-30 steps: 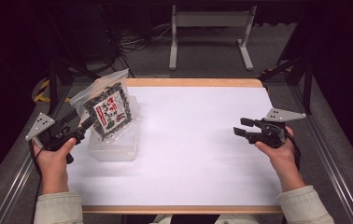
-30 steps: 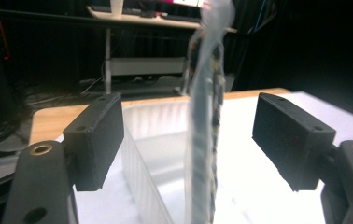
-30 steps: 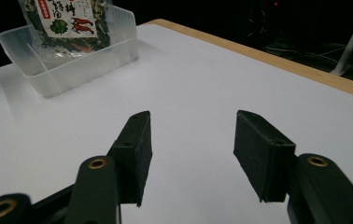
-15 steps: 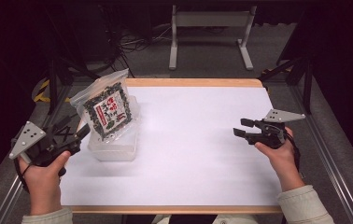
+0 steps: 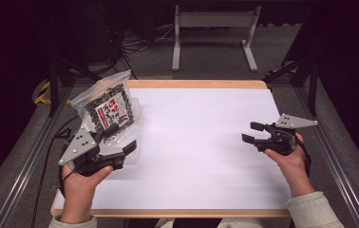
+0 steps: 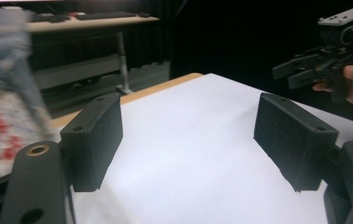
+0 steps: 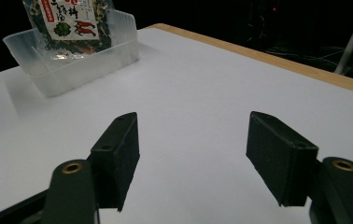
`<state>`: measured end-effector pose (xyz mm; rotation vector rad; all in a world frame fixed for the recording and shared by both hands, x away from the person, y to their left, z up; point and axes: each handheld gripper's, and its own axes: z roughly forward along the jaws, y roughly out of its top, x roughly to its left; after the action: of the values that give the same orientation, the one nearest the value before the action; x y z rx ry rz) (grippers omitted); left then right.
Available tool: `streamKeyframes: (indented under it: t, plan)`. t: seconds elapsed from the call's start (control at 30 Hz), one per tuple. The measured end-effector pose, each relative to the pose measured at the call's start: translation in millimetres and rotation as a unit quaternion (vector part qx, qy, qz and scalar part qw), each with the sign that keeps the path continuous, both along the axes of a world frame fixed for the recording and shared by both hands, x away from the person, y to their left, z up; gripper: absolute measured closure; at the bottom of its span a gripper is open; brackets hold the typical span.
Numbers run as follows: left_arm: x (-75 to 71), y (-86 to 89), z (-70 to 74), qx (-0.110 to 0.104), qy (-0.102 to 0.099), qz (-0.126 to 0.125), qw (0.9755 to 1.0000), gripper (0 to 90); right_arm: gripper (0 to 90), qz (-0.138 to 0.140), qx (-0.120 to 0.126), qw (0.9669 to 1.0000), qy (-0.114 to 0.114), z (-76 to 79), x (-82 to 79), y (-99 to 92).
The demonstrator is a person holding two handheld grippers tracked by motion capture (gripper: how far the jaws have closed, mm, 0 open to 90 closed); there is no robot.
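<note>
At the table's [image 5: 201,142] left edge, a printed snack bag [image 5: 110,108] stands upright in a clear plastic container [image 5: 129,124], its long axis running up and leaning slightly away. The left gripper [image 5: 120,148] sits just in front of the container, jaws apart and empty, with the bag up and to its left. It is by far the nearer claw. Well apart at the right, the right gripper [image 5: 253,133] points toward the bag; its jaws have just been opening, with nothing between them.

dark room, grey floor [image 5: 206,61], a white metal stand [image 5: 214,28] behind.
</note>
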<state>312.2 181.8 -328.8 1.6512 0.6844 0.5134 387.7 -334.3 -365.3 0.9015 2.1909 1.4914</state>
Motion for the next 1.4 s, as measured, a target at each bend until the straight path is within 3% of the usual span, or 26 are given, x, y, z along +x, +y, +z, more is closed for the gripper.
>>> streamKeyframes:
  t: [0.03, 0.33, 0.53, 0.6, 0.9, 1.0, 1.1, 1.27, 1.4]
  plan:
    - [3.0, -10.3, -7.1, -0.003, 0.002, -0.010, 0.9999, 25.9, 32.9, -0.001, 0.000, 1.0000, -0.002, -1.3, -1.7, -2.3]
    - [17.0, -34.8, -34.1, -0.005, 0.021, -0.038, 0.9990, 24.5, 30.7, -0.001, -0.002, 1.0000, -0.004, -7.6, -9.2, -10.9]
    - [25.5, -48.4, -50.9, -0.010, 0.029, -0.048, 0.9984, 18.0, 29.7, -0.003, -0.006, 1.0000, -0.005, -14.3, -14.2, -15.9]
    - [28.4, -52.4, -56.7, -0.010, 0.021, -0.048, 0.9986, 14.5, 29.5, -0.004, -0.008, 1.0000, -0.004, -16.7, -15.8, -17.7]
    - [40.2, -68.5, -79.1, -0.007, 0.050, -0.064, 0.9967, 10.0, 28.4, -0.003, -0.014, 0.9999, -0.002, -29.4, -21.5, -19.2]
    - [45.3, -72.8, -91.0, -0.010, 0.067, -0.073, 0.9950, 7.9, 28.0, -0.003, -0.015, 0.9999, -0.004, -32.6, -23.2, -18.0]
    - [48.0, -76.9, -101.0, 0.000, 0.077, -0.080, 0.9938, 6.8, 27.6, -0.001, -0.018, 0.9998, -0.005, -36.3, -24.6, -16.5]
    - [50.0, -81.8, -109.9, 0.012, 0.077, -0.082, 0.9935, 5.8, 26.4, -0.002, -0.022, 0.9997, 0.005, -46.3, -26.3, -13.7]
    - [51.9, -83.3, -118.8, 0.040, 0.072, -0.083, 0.9931, 5.5, 26.3, -0.003, -0.031, 0.9995, 0.004, -53.0, -27.8, -10.5]
